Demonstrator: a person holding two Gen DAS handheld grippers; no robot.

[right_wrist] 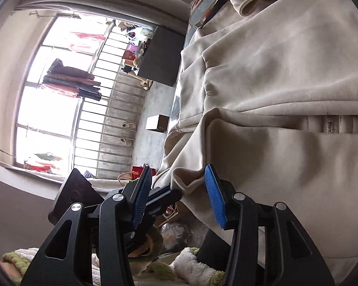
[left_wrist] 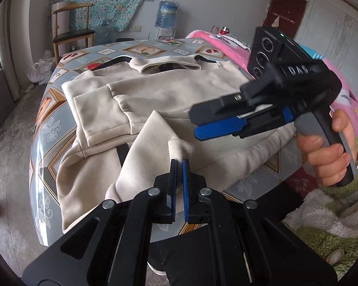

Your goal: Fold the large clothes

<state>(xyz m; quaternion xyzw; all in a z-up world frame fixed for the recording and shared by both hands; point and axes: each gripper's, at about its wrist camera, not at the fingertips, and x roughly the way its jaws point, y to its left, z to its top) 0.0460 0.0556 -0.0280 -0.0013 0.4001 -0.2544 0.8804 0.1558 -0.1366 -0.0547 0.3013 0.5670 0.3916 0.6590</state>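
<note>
Nearby, left tool (left_wrist: 179,164) clamped on sweatshirt (left_wrist: 169,90) cuff, right tool (left_wrist: 198,124) agape, chair (left_wrist: 71,31) beyond.

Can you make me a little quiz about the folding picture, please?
1. True or false: the left gripper is pinching the sleeve cuff.
2. What colour is the sweatshirt? A beige, B red, C black.
3. Fill in: the right gripper is ___.

Key: 1 true. 2 A. 3 open.
</note>
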